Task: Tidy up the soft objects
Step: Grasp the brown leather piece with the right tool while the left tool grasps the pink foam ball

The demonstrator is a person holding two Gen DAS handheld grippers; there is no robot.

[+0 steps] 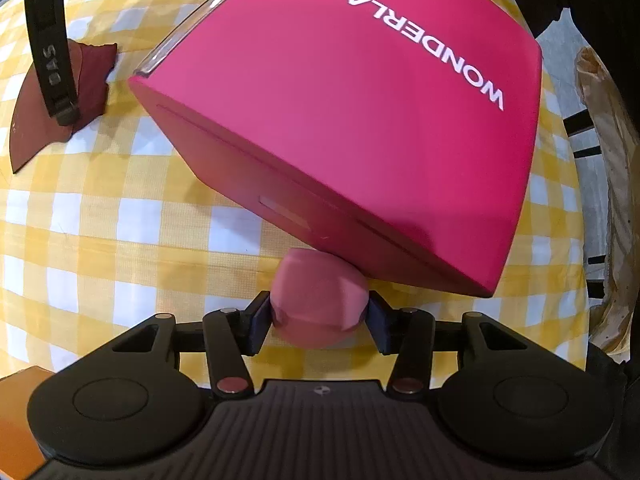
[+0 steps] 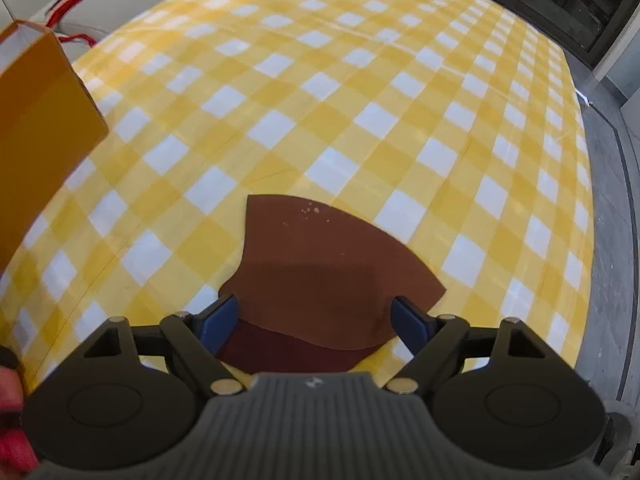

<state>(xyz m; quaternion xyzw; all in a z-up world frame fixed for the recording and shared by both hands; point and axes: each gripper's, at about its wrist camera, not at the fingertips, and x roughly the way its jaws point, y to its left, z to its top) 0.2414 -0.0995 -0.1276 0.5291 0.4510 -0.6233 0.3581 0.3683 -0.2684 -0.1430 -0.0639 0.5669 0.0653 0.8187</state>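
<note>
In the left wrist view, a pink soft ball rests on the yellow checked tablecloth against the near corner of a pink WONDERLAB box. My left gripper is shut on the ball, with a blue pad pressing each side. A flat brown piece of fabric lies on the cloth in the right wrist view. Above its near end, my right gripper stands wide open, its fingers clear of the fabric. The same fabric shows at the left in the left wrist view.
An orange box stands at the left of the right wrist view. A black curved strap hangs over the fabric in the left wrist view. The table edge runs down the right side, with grey floor beyond. A hand shows at bottom left.
</note>
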